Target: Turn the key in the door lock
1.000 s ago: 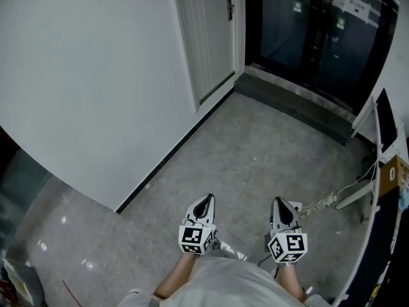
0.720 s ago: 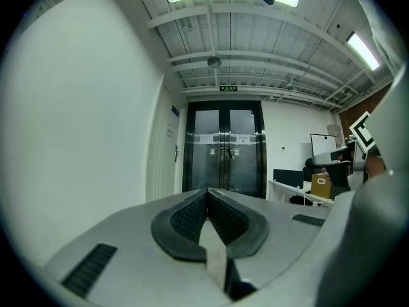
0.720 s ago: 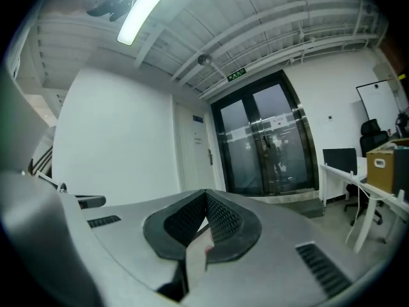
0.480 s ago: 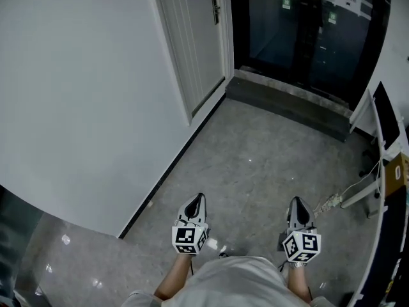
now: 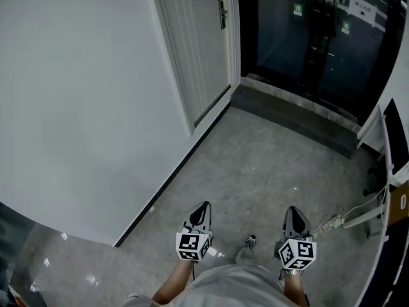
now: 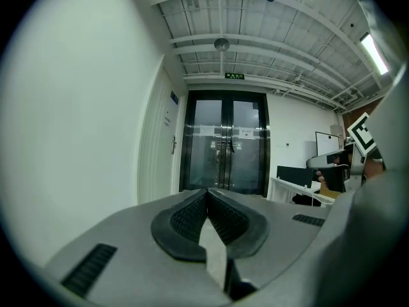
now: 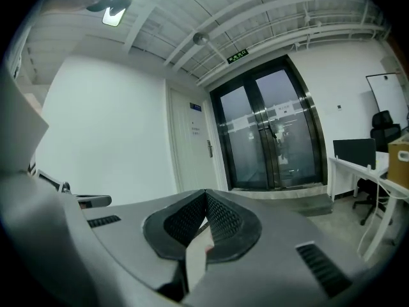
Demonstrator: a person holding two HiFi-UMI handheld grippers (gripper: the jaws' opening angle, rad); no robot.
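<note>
We hold two grippers, one white door and one pair of dark glass doors ahead of us. The left gripper (image 5: 205, 205) and the right gripper (image 5: 293, 210) sit low in the head view, side by side and well apart over the grey floor (image 5: 255, 165). One shoe (image 5: 250, 240) shows between them, and one cable (image 5: 332, 222) trails off at 3 o'clock of the right gripper.

In its own view the left gripper (image 6: 207, 193) has its ribbed pads pressed together at the tips with nothing clamped. The right gripper (image 7: 205, 193) is likewise closed and empty.

The door lock (image 5: 222, 14), a dark plate with a handle, sits on the right edge of the white door (image 5: 198, 43). It is far off, at about 12 o'clock from the left gripper and 11 o'clock from the right one. At this range we cannot tell whether a key is in it. In the left gripper view the lock (image 6: 173, 146) shows at 11 o'clock above the closed tips, and in the right gripper view (image 7: 209, 149) it stands almost straight above them at 12 o'clock. The glass doors (image 5: 307, 37) stand just to the right of the white door.

Compared with a second ago, the door, the lock and the raised step (image 5: 294, 117) before the glass doors look larger and nearer. The near end of the white wall (image 5: 77, 94) sits lower in the head view. The shoe was not showing then. Both grippers remain closed, level and pointed ahead.
</note>
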